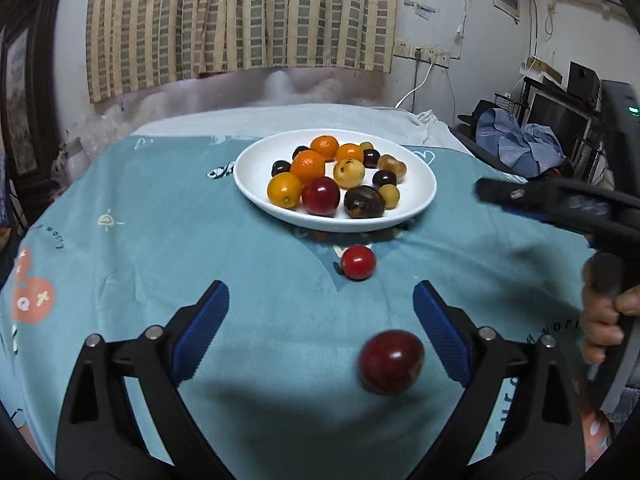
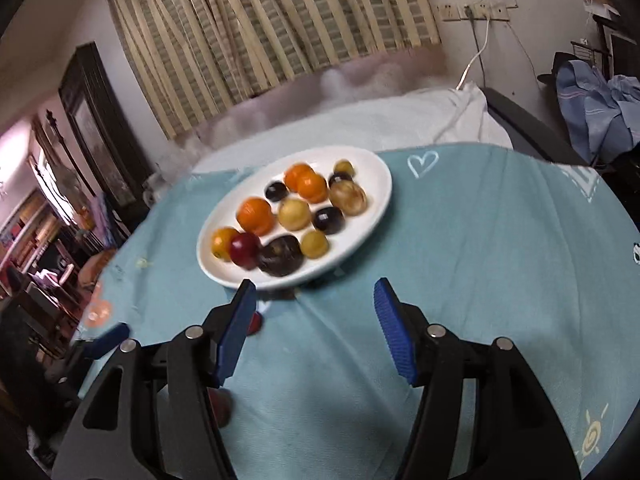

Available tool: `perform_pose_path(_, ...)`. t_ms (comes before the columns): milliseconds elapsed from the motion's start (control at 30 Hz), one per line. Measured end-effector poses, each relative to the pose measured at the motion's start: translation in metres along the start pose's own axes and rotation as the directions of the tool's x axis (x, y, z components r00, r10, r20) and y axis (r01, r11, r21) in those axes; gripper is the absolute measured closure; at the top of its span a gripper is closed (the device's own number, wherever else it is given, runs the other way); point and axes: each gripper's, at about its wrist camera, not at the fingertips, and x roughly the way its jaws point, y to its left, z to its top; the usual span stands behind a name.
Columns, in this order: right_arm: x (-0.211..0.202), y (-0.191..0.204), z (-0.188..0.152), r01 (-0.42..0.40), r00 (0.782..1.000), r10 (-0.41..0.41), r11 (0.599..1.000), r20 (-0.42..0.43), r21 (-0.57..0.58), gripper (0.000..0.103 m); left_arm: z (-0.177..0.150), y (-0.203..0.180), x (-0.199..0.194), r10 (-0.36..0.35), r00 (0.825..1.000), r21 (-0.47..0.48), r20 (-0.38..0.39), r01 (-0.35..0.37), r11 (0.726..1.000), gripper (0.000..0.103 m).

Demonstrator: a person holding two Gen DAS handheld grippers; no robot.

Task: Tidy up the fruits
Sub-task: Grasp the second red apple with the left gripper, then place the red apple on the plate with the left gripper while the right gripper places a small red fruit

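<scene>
The left hand-held gripper (image 1: 320,312) is spread wide, its blue pads touching nothing. A dark red plum (image 1: 390,361) lies loose on the teal cloth (image 1: 160,240) that covers the surface, just inside the right-hand pad and apart from it. A little farther off, a small red tomato (image 1: 358,262) sits on the cloth between this hand-held gripper and the white plate (image 1: 248,176). The right hand-held gripper (image 2: 316,312) stands partly open, with only bare cloth between its pads; its left finger hides part of the tomato. A hand (image 1: 604,320) grips its handle in the left wrist view. Beyond, the plate carries oranges, yellow fruits, dark fruits and a second red plum (image 1: 321,196). A striped curtain (image 1: 240,20) hangs behind.
</scene>
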Motion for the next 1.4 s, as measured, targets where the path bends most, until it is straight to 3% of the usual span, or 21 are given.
perform_pose_path(300,-0.003,-0.002,0.000,-0.012,1.000,0.012,1.000,0.008,0.007,0.041,-0.009,-0.028,0.014,0.055,0.998,0.140,-0.035,-0.050,0.989,0.005)
perform_pose_path(933,0.000,-0.006,-0.004,-0.012,1.000,0.013,0.999,-0.017,0.032,0.041,-0.014,-0.037,0.019,0.036,0.998,0.192,-0.054,-0.025,0.981,0.007)
perform_pose_path(1200,0.001,-0.007,-0.005,-0.013,1.000,0.014,0.999,-0.019,0.043,0.041,-0.018,-0.035,0.021,-0.023,0.995,0.175,-0.097,0.040,0.984,0.021)
perform_pose_path(1267,0.001,-0.008,-0.005,-0.017,1.000,0.018,0.999,-0.019,0.048,0.041,-0.019,-0.034,0.024,-0.049,0.991,0.165,-0.121,0.069,0.984,0.043)
perform_pose_path(1333,0.001,-0.008,-0.006,-0.019,1.000,0.020,0.999,-0.022,0.048,0.041,-0.021,-0.034,0.028,-0.097,0.983,0.148,-0.155,0.120,0.982,0.058)
perform_pose_path(1400,0.000,-0.008,-0.005,-0.020,1.000,0.021,0.999,-0.022,0.047,0.041,-0.022,-0.035,0.029,-0.097,0.981,0.153,-0.168,0.123,0.980,0.061)
